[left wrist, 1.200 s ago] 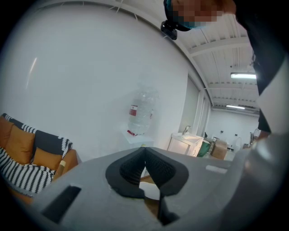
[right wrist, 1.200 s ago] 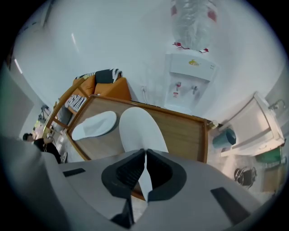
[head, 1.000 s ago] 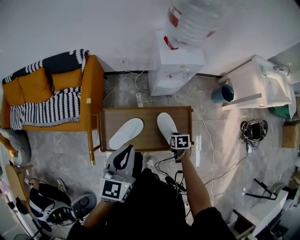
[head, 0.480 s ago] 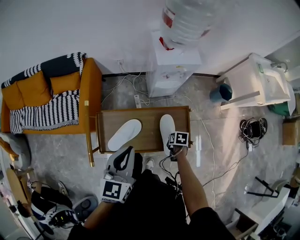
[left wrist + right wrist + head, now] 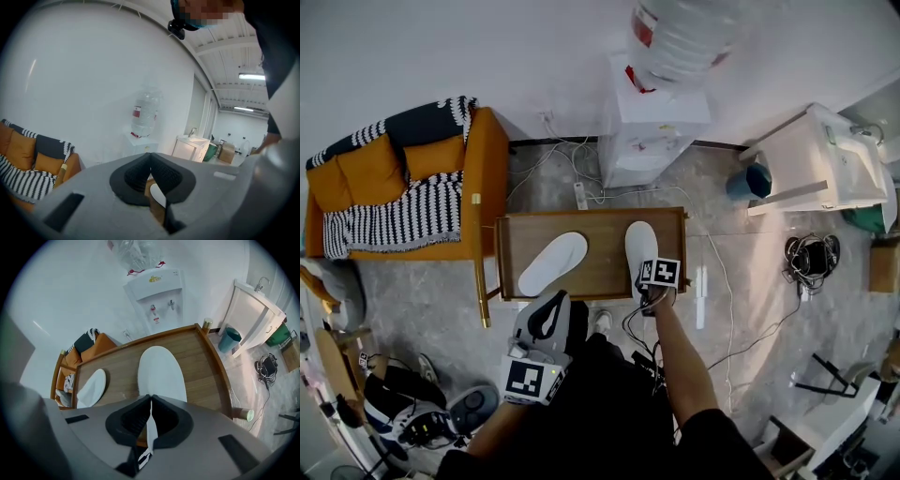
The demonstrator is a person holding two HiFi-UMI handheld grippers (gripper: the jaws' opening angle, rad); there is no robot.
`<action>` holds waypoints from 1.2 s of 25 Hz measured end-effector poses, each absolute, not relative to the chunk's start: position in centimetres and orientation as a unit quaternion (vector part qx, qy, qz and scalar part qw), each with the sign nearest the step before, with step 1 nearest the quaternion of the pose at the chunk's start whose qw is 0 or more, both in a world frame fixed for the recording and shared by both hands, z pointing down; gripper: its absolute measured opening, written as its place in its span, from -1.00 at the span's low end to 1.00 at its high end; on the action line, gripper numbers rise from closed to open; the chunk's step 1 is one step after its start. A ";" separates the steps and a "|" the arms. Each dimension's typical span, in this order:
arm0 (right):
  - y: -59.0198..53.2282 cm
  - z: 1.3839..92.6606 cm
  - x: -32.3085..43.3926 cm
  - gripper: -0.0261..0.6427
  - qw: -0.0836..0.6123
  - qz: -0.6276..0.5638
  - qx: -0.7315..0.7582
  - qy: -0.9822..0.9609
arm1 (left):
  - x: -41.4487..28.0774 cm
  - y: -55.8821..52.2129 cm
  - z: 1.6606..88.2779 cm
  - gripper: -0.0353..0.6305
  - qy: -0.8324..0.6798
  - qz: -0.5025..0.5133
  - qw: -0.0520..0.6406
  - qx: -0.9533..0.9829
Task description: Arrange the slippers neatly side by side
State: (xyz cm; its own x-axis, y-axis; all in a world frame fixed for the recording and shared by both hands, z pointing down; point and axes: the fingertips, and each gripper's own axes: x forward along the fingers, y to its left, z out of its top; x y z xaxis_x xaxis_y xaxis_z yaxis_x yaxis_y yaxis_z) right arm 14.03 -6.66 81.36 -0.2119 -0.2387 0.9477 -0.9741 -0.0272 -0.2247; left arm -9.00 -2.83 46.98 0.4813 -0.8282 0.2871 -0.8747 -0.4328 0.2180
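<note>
the right gripper (image 5: 150,417) is clamped on the heel edge of a flat white slipper (image 5: 159,371) on the brown wooden table (image 5: 602,236). the other white slipper (image 5: 553,263) lies angled, apart to its left. the left gripper (image 5: 150,174), pads together and empty, hangs off the table.

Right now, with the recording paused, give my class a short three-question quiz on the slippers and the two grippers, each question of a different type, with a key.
1. True or false: the right gripper is shut on the rear edge of the right slipper.
2. How does the left slipper lie? A) parallel to the right one. B) slanted on the table. C) down on the floor.
3. Fill in: the left gripper, jaws together, holds ____.
Key: 1 true; 2 B; 3 nothing.
</note>
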 end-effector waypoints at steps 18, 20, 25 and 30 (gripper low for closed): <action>-6.0 79.7 13.8 -0.73 0.341 0.490 0.505 -0.623 | -7.9 -1.7 46.4 -0.86 -0.504 0.064 0.164 0.845; -5.8 79.3 13.6 -0.66 0.335 0.490 0.502 -0.629 | -7.7 -1.5 46.3 -0.85 -0.505 0.063 0.161 0.846; -5.7 76.9 13.4 -0.66 0.318 0.459 0.509 -0.655 | -7.5 -0.7 45.8 -0.85 -0.509 0.061 0.152 0.845; -5.6 72.6 13.1 -0.75 0.282 0.403 0.528 -0.692 | -7.2 0.5 45.1 -0.85 -0.515 0.059 0.143 0.843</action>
State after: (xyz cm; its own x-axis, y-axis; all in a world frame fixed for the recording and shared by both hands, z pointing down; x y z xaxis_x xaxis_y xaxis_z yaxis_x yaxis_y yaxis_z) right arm 13.08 -5.56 72.64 -0.2836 -0.5044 0.8156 -0.9583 0.1176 -0.2605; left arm -7.20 0.53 45.13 0.4618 -0.8516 0.2480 -0.8857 -0.4278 0.1805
